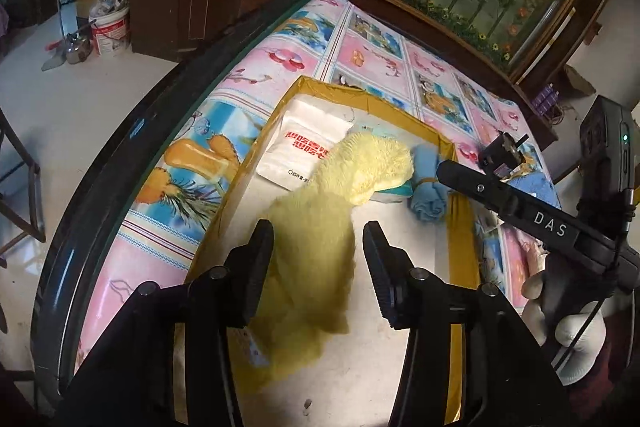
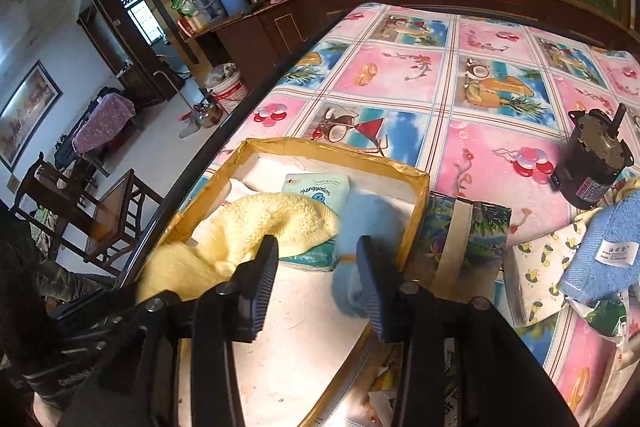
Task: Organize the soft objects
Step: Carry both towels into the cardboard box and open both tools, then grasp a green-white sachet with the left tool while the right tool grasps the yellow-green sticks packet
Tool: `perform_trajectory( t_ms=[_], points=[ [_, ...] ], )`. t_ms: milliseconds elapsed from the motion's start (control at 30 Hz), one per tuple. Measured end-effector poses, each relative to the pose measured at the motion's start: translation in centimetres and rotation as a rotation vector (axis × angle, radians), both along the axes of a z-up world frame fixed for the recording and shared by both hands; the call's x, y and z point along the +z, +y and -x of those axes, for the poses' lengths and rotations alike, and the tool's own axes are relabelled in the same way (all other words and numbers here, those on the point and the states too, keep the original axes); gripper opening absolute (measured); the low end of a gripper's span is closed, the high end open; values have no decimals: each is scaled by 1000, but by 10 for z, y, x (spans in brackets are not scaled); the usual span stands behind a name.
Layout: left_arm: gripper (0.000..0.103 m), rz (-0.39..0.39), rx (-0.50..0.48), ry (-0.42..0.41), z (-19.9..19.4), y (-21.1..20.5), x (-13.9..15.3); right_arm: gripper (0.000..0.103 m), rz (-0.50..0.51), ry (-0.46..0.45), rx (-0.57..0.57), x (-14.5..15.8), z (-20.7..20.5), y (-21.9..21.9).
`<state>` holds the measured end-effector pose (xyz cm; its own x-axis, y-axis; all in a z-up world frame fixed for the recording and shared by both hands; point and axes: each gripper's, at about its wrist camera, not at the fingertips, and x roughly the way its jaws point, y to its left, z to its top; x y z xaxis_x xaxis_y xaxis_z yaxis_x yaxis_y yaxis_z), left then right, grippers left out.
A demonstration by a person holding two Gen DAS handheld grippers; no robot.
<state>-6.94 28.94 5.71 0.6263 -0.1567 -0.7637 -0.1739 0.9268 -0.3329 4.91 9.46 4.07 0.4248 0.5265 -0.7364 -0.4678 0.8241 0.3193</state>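
Jaws of the left gripper stand apart over the box, with the yellow towel hanging blurred between them; the pads do not seem to press it, though its left edge lies close to the left pad. That towel drapes across the white packet and ends beside the rolled blue cloth at the box's right wall; all three lie inside the box on the table. The right gripper is also parted (no grip that I can see); the blue cloth is blurred against its right finger and the towel rests on a tissue pack. A blue towel and a motor sit outside the box, to the right.
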Motion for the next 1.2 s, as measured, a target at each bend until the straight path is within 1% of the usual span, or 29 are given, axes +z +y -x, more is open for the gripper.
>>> perform_trajectory(
  t_ms=[100,200,333,400,433,467,500,567,700,767,833,867,900,967,1033,1100,1133,1167,1200],
  points=[
    [47,9,-2,-26,1,3,12,45,-29,4,-14,8,2,-13],
    [47,-14,29,-58,8,5,24,45,-60,-43,-45,22,8,-36],
    [47,3,11,-97,22,-6,37,45,-87,-110,-118,43,21,-87],
    [47,-4,-26,-112,27,-22,43,46,-85,-150,-164,52,29,-118],
    [47,-7,-55,-120,29,-34,46,47,-78,-175,-184,54,33,-132],
    [47,-10,-83,-124,30,-45,47,56,-67,-202,-202,55,38,-149],
    [47,-14,-118,-126,31,-58,48,66,-52,-205,-222,53,41,-163],
    [47,-34,-199,-128,30,-90,47,66,-36,-156,-287,41,42,-197],
    [47,-126,-352,-110,25,-164,37,66,-70,-55,-366,13,49,-250],
    [47,-201,-416,-96,18,-199,29,66,-97,-17,-395,2,55,-272],
    [47,-291,-433,-80,5,-224,19,66,-116,-1,-409,-3,60,-287],
    [47,-329,-420,-64,-4,-230,14,66,-123,0,-411,-3,63,-293],
    [47,-350,-401,-43,-13,-233,8,66,-130,-3,-412,-3,65,-298],
    [47,-369,-382,2,-32,-233,-3,66,-136,-19,-411,-1,69,-304],
    [47,-410,-381,43,-45,-233,-17,66,-146,-34,-405,0,72,-310],
    [47,-416,-403,102,-56,-234,-34,66,-163,-36,-403,-1,73,-315],
    [50,-420,-411,117,-57,-234,-40,66,-171,-36,-401,-2,72,-316],
    [52,-425,-415,114,-56,-234,-42,66,-176,-34,-399,-3,72,-317],
    [52,-430,-416,119,-56,-235,-43,66,-178,-31,-395,-5,71,-316]
  ],
)
